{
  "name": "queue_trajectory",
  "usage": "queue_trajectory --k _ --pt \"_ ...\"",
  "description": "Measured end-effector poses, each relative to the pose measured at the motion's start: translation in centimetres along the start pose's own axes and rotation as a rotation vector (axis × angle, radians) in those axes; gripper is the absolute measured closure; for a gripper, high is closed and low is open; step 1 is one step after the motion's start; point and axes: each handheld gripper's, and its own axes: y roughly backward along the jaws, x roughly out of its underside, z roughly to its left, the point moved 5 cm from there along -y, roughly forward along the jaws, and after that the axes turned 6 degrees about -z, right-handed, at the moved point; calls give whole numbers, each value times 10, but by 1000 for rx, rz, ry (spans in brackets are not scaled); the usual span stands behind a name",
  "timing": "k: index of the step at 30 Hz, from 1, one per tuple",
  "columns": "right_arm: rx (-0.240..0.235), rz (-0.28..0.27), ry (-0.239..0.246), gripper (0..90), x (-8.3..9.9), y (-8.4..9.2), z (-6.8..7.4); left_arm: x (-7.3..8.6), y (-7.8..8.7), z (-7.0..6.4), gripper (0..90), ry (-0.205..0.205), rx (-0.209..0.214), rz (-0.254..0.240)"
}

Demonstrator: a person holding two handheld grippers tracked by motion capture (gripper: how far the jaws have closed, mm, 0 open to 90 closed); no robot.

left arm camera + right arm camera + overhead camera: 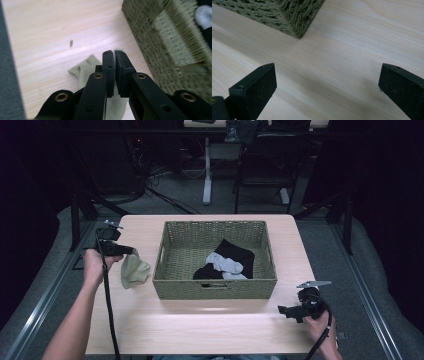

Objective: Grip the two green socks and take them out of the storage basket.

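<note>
high view: your left tongs pinch the green sock beside the basket, not yet in; right tongs wide, empty.

Overhead and tong-mounted views, shared basket

Light falls from above onto the pale wooden table, leaving a soft bright patch just in front of the olive woven rectangular basket, while the room behind stays dim and its corners sink into near black. In the left gripper view the basket's weave is smeared by motion blur and the tabletop glares almost white. In the right gripper view the wood grain is fairly sharp, with soft grey shadows across it.
</note>
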Motion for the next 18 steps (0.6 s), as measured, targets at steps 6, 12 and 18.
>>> queue_trajectory --k 6,12,18 --pt "-1 0 -4 9 0 0 0 16 -30 5 839 43 -4 41" --pt "-2 -5 -2 9 0 1 -1 22 -25 8 382 105 11 -14" --pt "-3 -3 -1 9 0 1 0 34 1 5 127 73 -16 -75"
